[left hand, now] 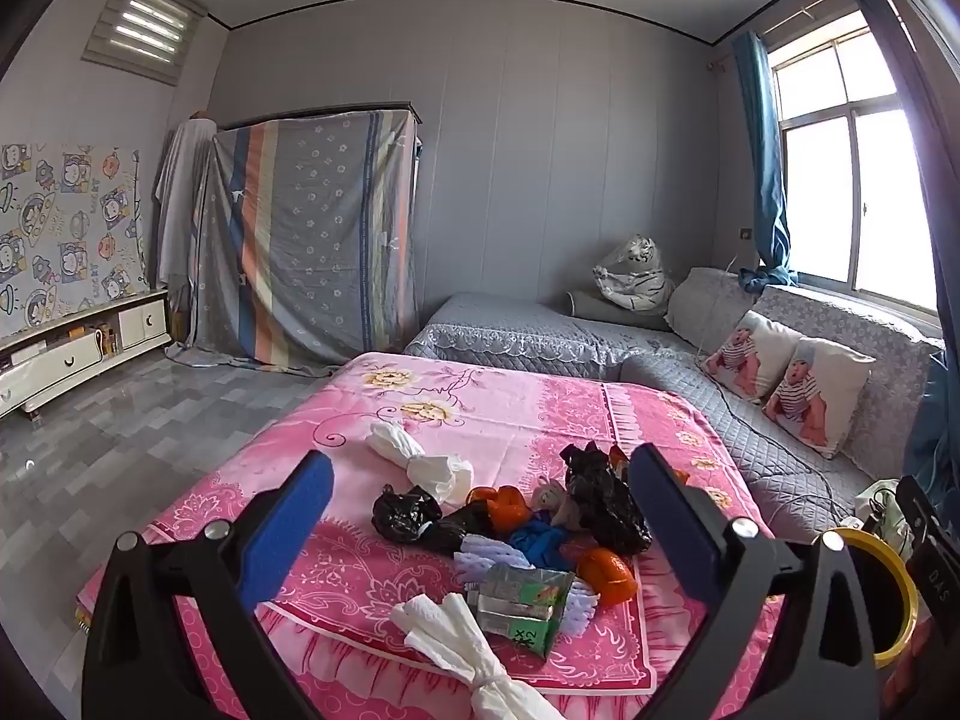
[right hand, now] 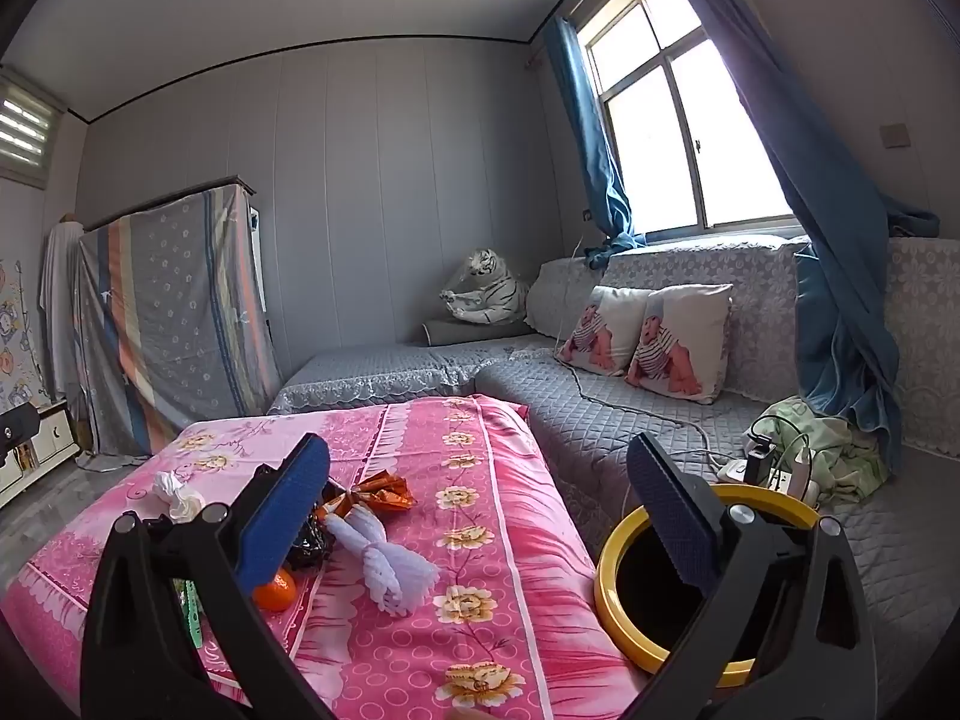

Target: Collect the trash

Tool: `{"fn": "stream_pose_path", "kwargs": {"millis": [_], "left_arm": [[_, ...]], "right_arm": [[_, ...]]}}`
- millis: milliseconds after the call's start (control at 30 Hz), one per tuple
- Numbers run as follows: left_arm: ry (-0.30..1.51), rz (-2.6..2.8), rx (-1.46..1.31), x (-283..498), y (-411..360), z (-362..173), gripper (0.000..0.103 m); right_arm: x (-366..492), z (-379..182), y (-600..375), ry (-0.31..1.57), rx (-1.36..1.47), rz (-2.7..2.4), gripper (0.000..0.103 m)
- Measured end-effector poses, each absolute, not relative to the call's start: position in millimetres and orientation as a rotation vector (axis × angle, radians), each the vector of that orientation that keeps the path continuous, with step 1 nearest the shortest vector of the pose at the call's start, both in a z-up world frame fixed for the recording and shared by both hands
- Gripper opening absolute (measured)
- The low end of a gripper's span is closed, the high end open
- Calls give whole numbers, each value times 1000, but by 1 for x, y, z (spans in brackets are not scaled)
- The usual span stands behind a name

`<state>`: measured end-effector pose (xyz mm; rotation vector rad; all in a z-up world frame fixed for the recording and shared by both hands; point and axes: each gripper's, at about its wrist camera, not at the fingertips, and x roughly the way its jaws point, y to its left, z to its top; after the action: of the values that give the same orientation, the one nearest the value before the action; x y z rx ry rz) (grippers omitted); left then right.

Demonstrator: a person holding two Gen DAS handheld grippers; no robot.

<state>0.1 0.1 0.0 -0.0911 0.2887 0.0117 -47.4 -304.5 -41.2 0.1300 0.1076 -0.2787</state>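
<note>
A pile of trash lies on the pink flowered cloth (left hand: 528, 414) that covers a low table. In it are two twisted white tissues (left hand: 414, 459) (left hand: 462, 648), black plastic bags (left hand: 600, 498), orange wrappers (left hand: 606, 573), a green packet (left hand: 522, 600) and a lavender foam net (left hand: 486, 555). My left gripper (left hand: 480, 459) hovers open just before the pile and holds nothing. My right gripper (right hand: 477, 444) is open and empty too. The foam net (right hand: 384, 558) and an orange wrapper (right hand: 384, 492) lie between its fingers' lines. The yellow-rimmed bin (right hand: 618, 588) stands right of the table, partly behind the right finger.
A grey quilted sofa (right hand: 600, 414) with two printed cushions (right hand: 678, 342) runs behind and to the right of the table. A power strip with cables (right hand: 774, 471) lies on it near the bin. A sheet-draped wardrobe (left hand: 306, 240), a white cabinet (left hand: 72, 354) and tiled floor (left hand: 120, 438) are on the left.
</note>
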Motion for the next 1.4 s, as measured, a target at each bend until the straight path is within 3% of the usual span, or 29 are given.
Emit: {"fn": "stream_pose_path", "kwargs": {"millis": [1400], "left_arm": [[284, 7, -87, -4, -2, 1, 95]], "right_arm": [[-47, -42, -305, 115, 135, -279, 95]]}}
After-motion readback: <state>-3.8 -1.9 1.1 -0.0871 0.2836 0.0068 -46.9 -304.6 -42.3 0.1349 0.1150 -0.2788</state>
